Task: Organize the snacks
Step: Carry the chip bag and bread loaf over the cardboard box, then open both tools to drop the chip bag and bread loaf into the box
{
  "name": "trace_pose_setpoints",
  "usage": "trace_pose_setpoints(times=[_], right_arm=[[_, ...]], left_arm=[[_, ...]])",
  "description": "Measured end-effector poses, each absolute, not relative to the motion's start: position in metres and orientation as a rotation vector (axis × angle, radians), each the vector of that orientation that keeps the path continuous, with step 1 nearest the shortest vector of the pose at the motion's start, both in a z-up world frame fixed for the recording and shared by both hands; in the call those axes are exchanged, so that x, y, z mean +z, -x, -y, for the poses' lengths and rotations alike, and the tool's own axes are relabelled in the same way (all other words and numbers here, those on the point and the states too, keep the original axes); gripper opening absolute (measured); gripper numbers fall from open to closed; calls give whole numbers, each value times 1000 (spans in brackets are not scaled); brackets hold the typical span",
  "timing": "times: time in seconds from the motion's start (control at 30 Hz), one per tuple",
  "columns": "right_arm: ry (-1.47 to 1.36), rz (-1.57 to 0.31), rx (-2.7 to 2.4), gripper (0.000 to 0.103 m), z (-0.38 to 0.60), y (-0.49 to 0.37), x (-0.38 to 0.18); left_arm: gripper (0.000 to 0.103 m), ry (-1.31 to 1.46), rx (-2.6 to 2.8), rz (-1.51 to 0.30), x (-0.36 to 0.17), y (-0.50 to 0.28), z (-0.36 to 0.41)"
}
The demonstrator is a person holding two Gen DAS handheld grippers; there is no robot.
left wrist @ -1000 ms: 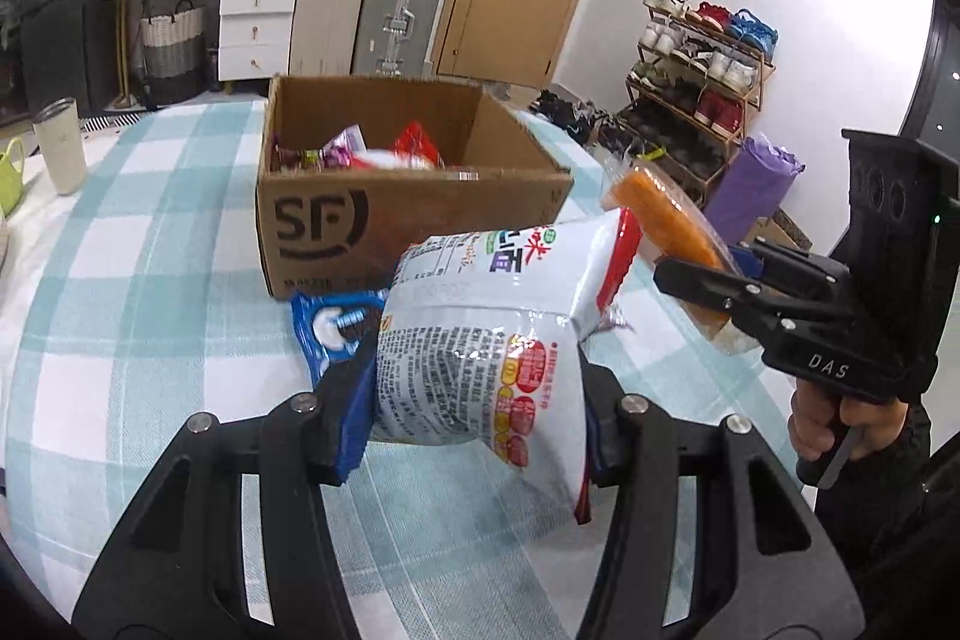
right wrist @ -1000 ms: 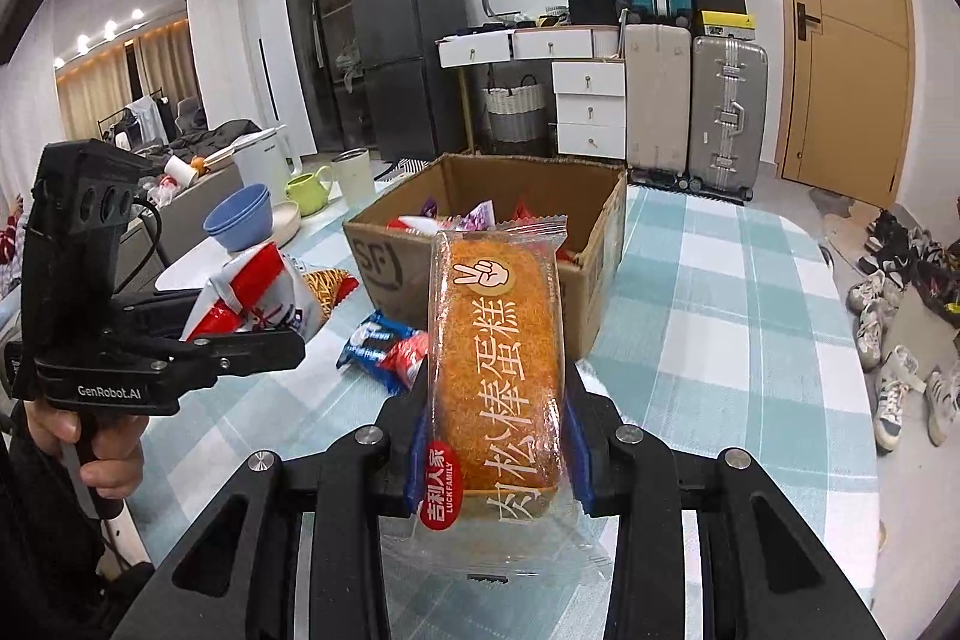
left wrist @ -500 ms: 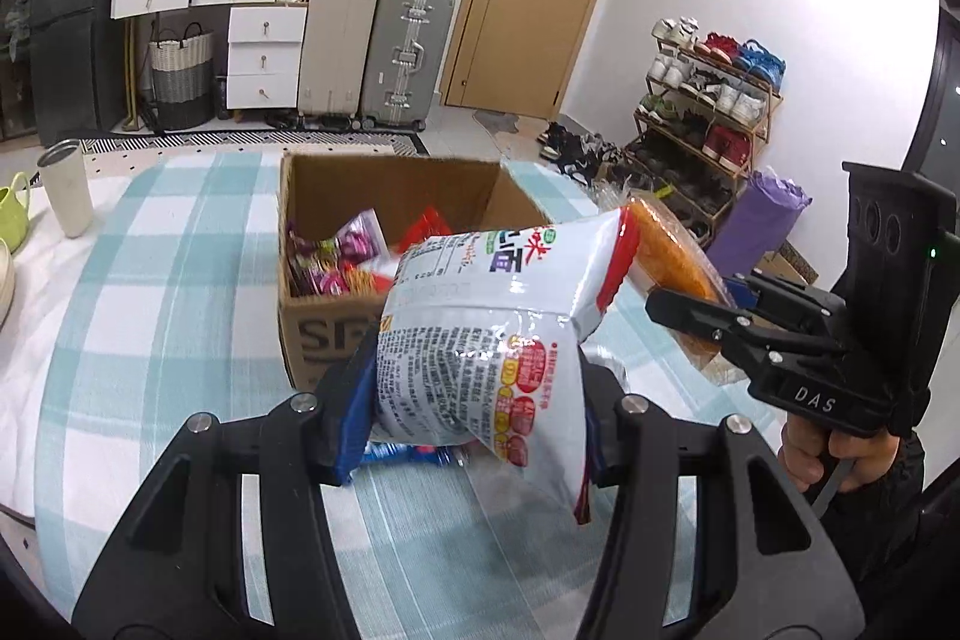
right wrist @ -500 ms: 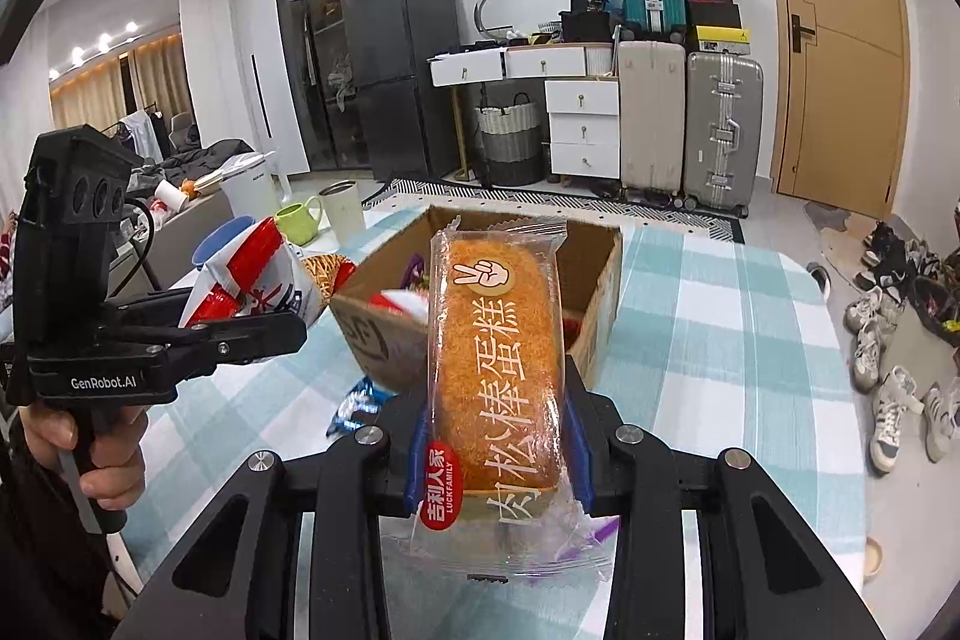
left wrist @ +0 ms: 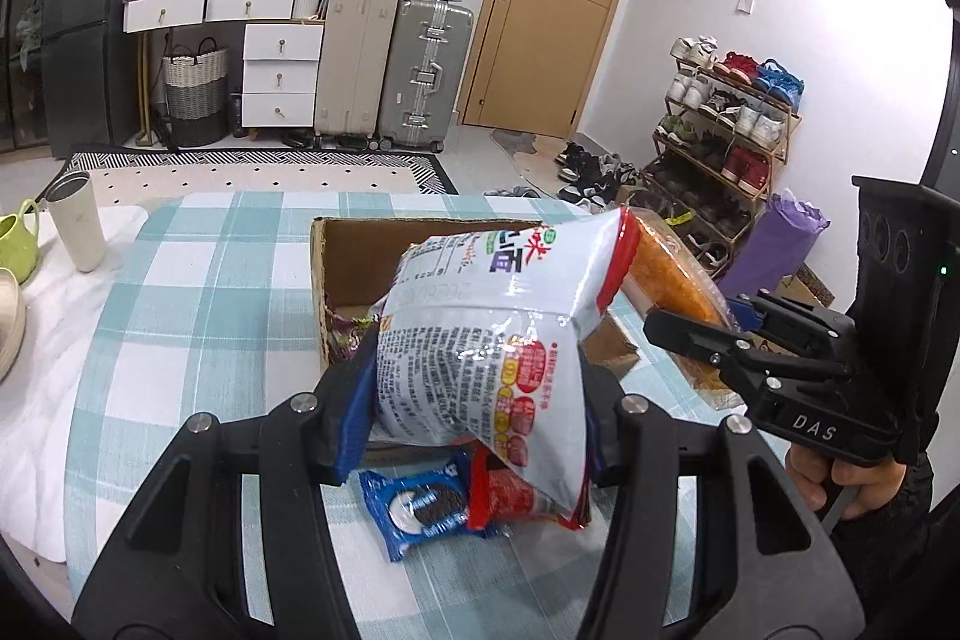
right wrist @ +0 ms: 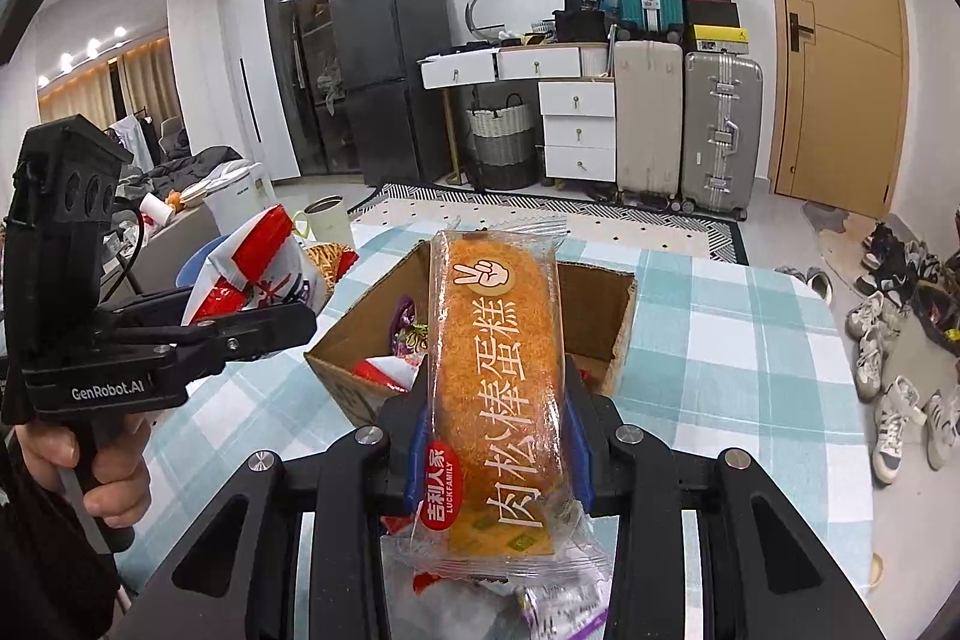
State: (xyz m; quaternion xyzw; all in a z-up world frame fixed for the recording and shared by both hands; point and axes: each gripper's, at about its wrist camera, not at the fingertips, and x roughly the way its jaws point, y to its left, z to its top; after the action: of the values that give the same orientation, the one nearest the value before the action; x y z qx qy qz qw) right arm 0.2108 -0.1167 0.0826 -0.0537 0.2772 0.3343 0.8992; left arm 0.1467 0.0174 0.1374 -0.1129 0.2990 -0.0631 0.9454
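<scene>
My left gripper (left wrist: 474, 418) is shut on a white and red noodle packet (left wrist: 498, 334), held up over the near side of the open cardboard box (left wrist: 354, 244). My right gripper (right wrist: 498, 436) is shut on an orange meat-floss cake in clear wrap (right wrist: 495, 370), also raised in front of the box (right wrist: 600, 298). Each gripper shows in the other's view: the right one (left wrist: 714, 334) with the cake (left wrist: 666, 280), the left one (right wrist: 264, 322) with the packet (right wrist: 252, 268). Several snacks lie inside the box. A blue cookie pack (left wrist: 420, 508) and a red pack (left wrist: 510, 502) lie on the table below.
The table (left wrist: 198, 292) wears a teal check cloth. A beige tumbler (left wrist: 75, 220), a green cup (left wrist: 18, 238) and a bowl rim (left wrist: 9, 316) stand at its left. Suitcases, drawers and a shoe rack (left wrist: 720, 124) line the room behind. A hand (right wrist: 90, 466) grips the left handle.
Both grippers have risen and moved toward the box with their snacks, so I look down into it more. The cookie pack now lies below the left gripper.
</scene>
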Motion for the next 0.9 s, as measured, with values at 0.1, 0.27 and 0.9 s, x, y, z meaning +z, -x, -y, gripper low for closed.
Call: trace_pose_setpoints(times=[0.1, 0.27, 0.9], right_arm=[[106, -586, 690, 36, 109, -221, 79], [90, -603, 678, 36, 101, -239, 72], [67, -658, 609, 36, 81, -298, 43]], left_arm=[[51, 224, -108, -616, 135, -158, -20], [51, 226, -76, -635, 125, -180, -24], [51, 168, -7, -654, 88, -263, -29]])
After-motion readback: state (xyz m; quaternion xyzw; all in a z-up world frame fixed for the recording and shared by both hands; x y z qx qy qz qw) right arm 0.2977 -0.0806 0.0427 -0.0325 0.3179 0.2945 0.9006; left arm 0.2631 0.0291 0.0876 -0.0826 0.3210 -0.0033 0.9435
